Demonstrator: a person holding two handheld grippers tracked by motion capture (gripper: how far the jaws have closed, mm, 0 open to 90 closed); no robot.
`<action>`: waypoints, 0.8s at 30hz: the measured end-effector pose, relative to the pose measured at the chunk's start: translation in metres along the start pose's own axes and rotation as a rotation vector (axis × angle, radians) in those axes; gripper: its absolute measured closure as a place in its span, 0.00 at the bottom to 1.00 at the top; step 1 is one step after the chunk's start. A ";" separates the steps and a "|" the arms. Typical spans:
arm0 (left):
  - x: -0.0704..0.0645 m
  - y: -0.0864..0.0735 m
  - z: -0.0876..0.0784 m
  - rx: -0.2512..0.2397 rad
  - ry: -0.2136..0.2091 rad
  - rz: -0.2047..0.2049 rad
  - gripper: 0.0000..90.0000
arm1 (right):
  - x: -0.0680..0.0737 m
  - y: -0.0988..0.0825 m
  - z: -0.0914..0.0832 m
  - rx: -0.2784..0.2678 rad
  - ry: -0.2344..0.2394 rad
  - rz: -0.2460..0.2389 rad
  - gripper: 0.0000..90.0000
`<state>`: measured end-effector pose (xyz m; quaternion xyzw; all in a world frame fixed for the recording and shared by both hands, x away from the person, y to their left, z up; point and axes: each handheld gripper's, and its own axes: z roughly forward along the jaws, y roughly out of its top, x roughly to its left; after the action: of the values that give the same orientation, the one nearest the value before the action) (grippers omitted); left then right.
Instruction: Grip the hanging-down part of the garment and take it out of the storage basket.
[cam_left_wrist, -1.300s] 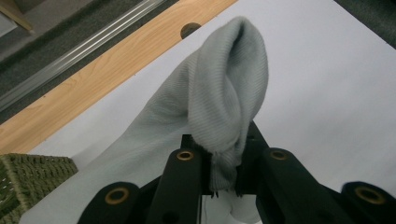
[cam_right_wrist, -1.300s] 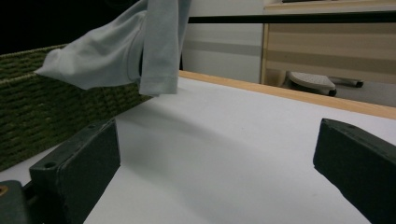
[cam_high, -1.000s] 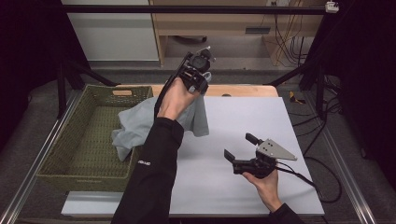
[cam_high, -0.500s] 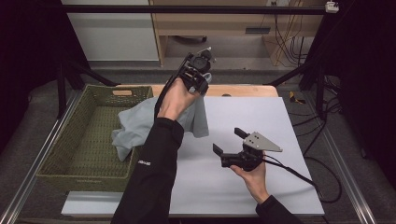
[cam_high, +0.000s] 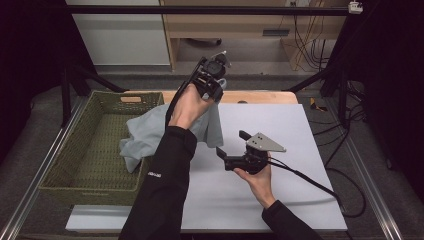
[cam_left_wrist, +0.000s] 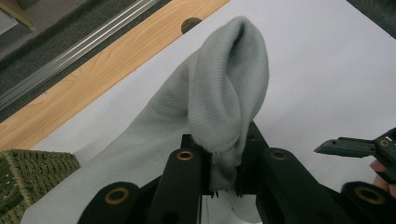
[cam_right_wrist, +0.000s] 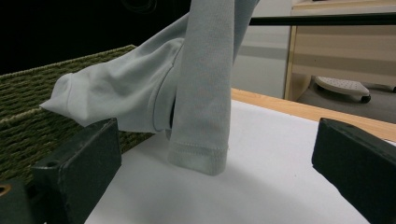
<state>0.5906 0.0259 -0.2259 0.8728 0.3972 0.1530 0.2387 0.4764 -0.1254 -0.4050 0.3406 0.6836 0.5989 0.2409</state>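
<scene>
The left tongs (cam_high: 212, 75), raised high at about 12 o'clock over the white surface (cam_high: 280, 200), are clamped on a bunched fold of a pale grey garment (cam_left_wrist: 219, 107). The garment hangs down from them, one hemmed end reaching the surface, and trails toward 9 o'clock over the rim of the green woven basket (cam_high: 75, 170). The right tongs (cam_high: 231, 144), near the middle of the surface, stand wide and empty, pointing toward 10 o'clock at the hanging cloth.
</scene>
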 end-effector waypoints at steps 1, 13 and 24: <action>0.000 0.000 0.000 0.003 0.001 0.002 0.90 | 0.000 0.001 0.002 0.007 -0.003 -0.004 0.02; -0.001 0.000 0.003 0.004 -0.001 0.000 0.90 | 0.007 0.008 0.029 0.013 0.014 -0.008 0.03; -0.001 -0.001 0.001 0.004 0.001 0.003 0.90 | 0.011 0.013 0.054 0.022 0.011 -0.001 0.03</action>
<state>0.5900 0.0256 -0.2274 0.8738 0.3965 0.1528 0.2363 0.5110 -0.0812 -0.4000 0.3397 0.6915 0.5931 0.2337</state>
